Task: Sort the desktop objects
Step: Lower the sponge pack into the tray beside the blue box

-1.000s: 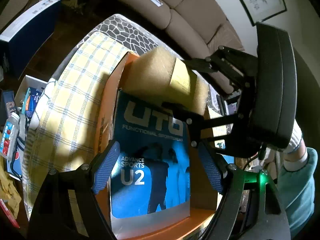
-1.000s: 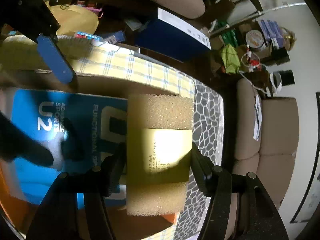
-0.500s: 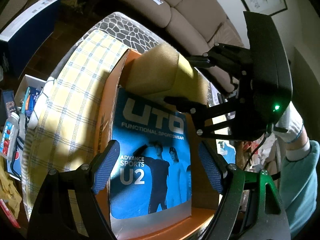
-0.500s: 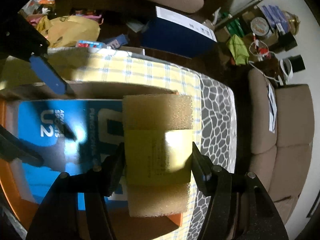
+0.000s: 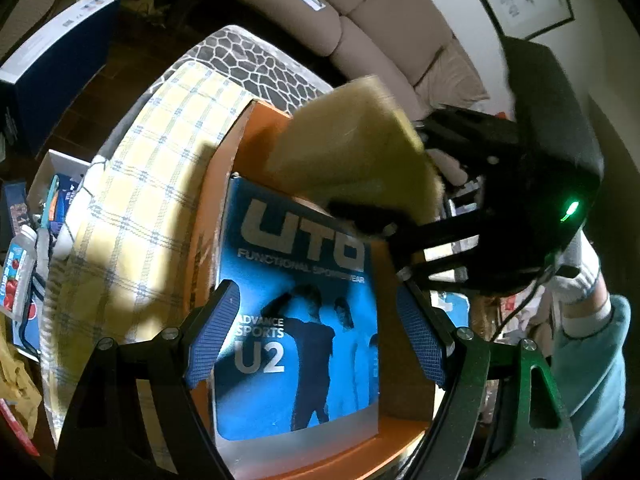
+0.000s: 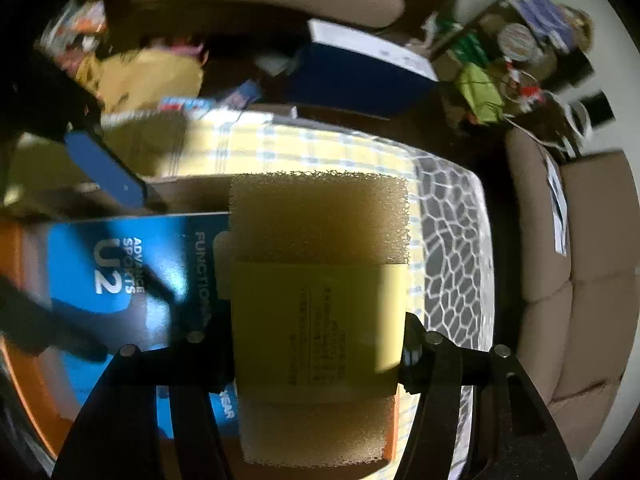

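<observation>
1. Right gripper (image 6: pixel 316 344) pinches the sponge (image 6: pixel 320 300) across its middle, one jaw on each long side, on the yellow paper band (image 6: pixel 316 328).
2. Sponge sits square between the jaws in the right wrist view; far end sticks out past the fingertips, near end runs back toward the camera.
3. In the left wrist view the sponge (image 5: pixel 352 148) is held in the air, tilted, above the far end of the orange box (image 5: pixel 260 128); contact with the box cannot be told.
4. Right gripper (image 5: pixel 404 184) reaches in from the right side of that view, green light lit on its body.
5. Left gripper (image 5: pixel 316 344) has jaws spread wide, nothing between the blue pads (image 5: pixel 212 336); it hovers over the near half of the box.
6. Inside the box lies a blue packet (image 5: pixel 296 320) printed "UTO", "ADVANCE SPORTS U2", flat, filling most of the floor.
7. Sponge overhangs the far edge of the packet (image 6: pixel 132 280); well apart from the left jaws.
8. Box stands on a yellow check cloth (image 5: pixel 132 220) spread over a table with a grey crackle-pattern top (image 5: pixel 248 60), showing at the far edge.
9. Beige sofa (image 5: pixel 360 20) beyond the table; dark blue carton (image 5: pixel 56 76) on the floor off the left edge.
10. Right wrist view is motion-blurred.
</observation>
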Motion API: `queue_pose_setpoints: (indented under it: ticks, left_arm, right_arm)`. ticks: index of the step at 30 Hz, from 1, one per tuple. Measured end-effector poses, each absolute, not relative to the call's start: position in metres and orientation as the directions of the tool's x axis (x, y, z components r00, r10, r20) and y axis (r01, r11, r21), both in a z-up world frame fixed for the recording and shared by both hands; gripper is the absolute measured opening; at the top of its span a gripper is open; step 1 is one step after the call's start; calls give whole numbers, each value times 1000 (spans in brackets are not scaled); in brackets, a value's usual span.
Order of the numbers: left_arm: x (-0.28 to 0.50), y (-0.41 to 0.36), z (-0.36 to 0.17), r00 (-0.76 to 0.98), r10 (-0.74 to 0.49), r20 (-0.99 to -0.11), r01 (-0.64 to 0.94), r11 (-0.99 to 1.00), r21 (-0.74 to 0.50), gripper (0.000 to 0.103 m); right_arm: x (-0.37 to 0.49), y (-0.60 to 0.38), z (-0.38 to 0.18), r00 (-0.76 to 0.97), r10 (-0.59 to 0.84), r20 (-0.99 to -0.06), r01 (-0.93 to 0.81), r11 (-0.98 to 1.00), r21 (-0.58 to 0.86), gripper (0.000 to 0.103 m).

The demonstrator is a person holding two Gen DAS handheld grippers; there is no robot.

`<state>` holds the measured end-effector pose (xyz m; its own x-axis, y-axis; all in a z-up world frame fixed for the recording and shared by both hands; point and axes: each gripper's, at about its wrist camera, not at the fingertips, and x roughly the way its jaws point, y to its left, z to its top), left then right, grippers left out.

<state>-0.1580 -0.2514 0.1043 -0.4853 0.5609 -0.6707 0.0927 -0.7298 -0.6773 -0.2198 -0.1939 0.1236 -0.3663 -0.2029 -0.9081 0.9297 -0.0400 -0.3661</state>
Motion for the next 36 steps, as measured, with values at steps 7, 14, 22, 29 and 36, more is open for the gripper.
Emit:
queue_pose_setpoints:
  ticks: [7, 14, 22, 29, 36]
  left_arm:
    - [-154, -233, 114, -473, 565, -676, 37, -754, -656, 78]
    - [-147, -203, 117, -442, 554, -706, -19, -792, -610, 78]
    - [-142, -177, 119, -411, 561, -719, -52, -801, -596, 78]
    - [-140, -180, 120, -409, 580, -704, -40, -782, -621, 80]
    - [-141, -195, 120, -427, 575, -698, -15, -776, -630, 80]
  right_arm:
    - [-246, -129, 161, -411, -187, -892, 826, -491, -278, 61]
    - [-248, -61, 153, -311, -170, -935, 632, -772, -70, 62]
    - [-209, -50, 150, -206, -115, -972, 507, -862, -5, 62]
    - [-188, -43, 149, -181, -81, -980, 488, -873, -18, 64]
    - [-200, -52, 135, -239, -33, -970, 497, -862, -94, 61]
